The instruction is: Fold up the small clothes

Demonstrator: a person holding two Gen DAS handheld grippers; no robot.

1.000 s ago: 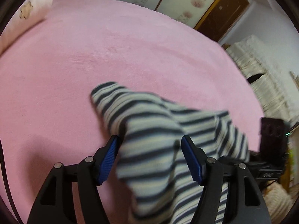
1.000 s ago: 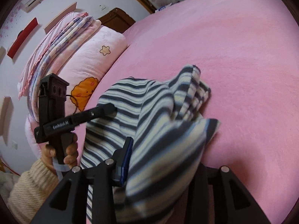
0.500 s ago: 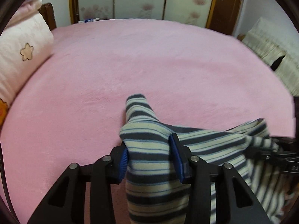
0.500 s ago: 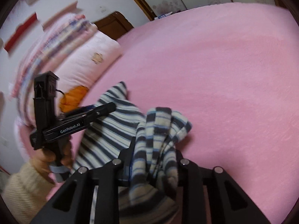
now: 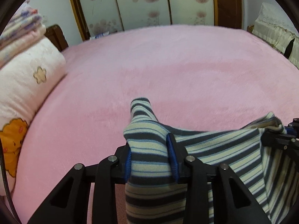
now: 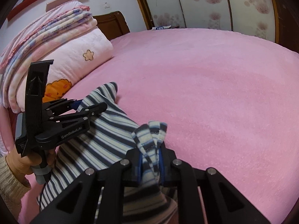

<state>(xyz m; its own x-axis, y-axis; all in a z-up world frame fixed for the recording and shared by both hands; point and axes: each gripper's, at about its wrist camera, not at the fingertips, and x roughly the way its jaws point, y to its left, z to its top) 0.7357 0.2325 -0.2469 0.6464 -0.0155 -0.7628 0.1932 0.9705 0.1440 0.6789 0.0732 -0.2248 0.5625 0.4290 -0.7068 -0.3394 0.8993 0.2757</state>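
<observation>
Striped garment (image 5: 214, 145), cream with dark grey and thin blue bands, held up above the near part of a pink bedspread (image 5: 168, 71), stretched between two handheld grippers. Left gripper (image 5: 150, 160) clamped nearly closed on a bunched corner, blue pads pressed into thick fleece, a rounded tip poking out beyond the fingers. Right gripper (image 6: 151, 166) likewise pinched tight on another gathered corner, a crumpled tuft standing above the jaws. Between them, cloth sagging in a shallow curve, lower part hanging out of view. To the left, a pale pink pillow (image 5: 28, 78) with a flower motif, folded blankets (image 6: 46, 26) stacked on top.

Likely risks: bunched grips rather than flat edges, so wrinkles or a twisted panel when laid down. Uneven hold heights, so a skewed fold line. Soft plush bedspread apt to drag on fleece and pull a corner askew. Thick wads possibly slipping from the pads under tension.
</observation>
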